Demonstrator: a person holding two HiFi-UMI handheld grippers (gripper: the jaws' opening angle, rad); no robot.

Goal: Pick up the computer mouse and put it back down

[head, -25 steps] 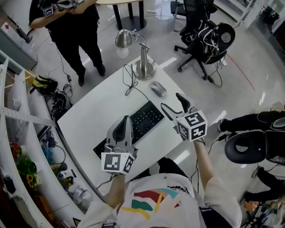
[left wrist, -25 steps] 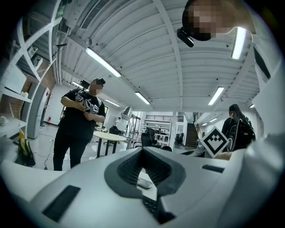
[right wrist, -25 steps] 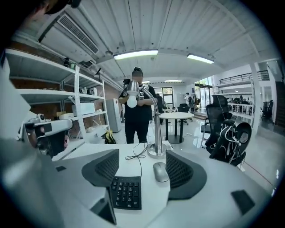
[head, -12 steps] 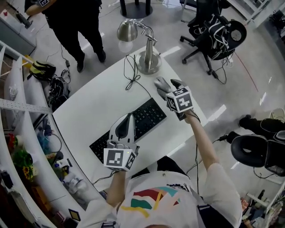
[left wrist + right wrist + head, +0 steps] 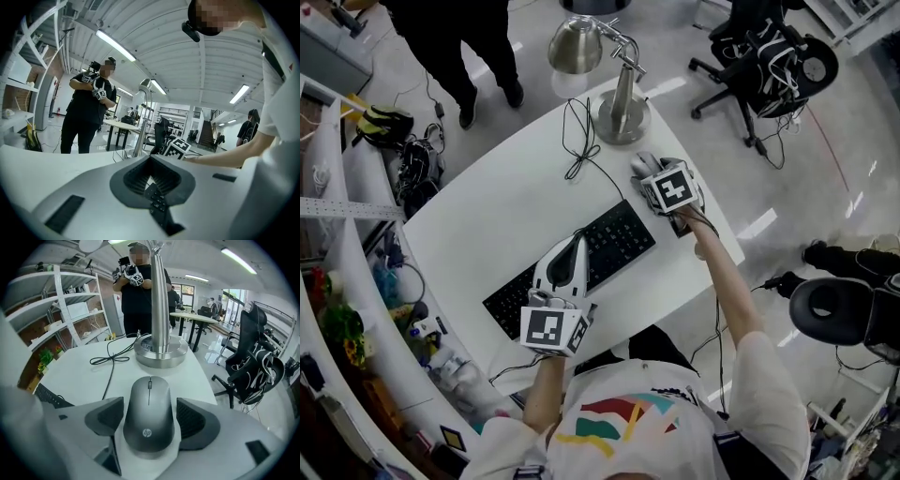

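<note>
A grey computer mouse (image 5: pixel 149 413) lies on the white table (image 5: pixel 506 216), just in front of the lamp base. My right gripper (image 5: pixel 150 417) points steeply down over it. Its jaws are opening, one dark pad on each side of the mouse with a thin gap at each. In the head view the marker cube hides most of the mouse (image 5: pixel 643 166), and the right gripper (image 5: pixel 649 171) sits at the table's far right end. My left gripper (image 5: pixel 577 246) hovers over the black keyboard (image 5: pixel 614 246) with its jaws together and nothing held; the left gripper (image 5: pixel 151 180) shows only keys through its hollow.
A chrome desk lamp (image 5: pixel 623 117) stands right behind the mouse, with its black cable (image 5: pixel 578 150) looped on the table. A person in black (image 5: pixel 478 47) stands beyond the table. An office chair (image 5: pixel 769 56) is at the far right, shelving (image 5: pixel 337 244) along the left.
My right gripper has swung forward and down from the table's near edge to straddle the mouse. My left gripper has sunk a little over the keyboard.
</note>
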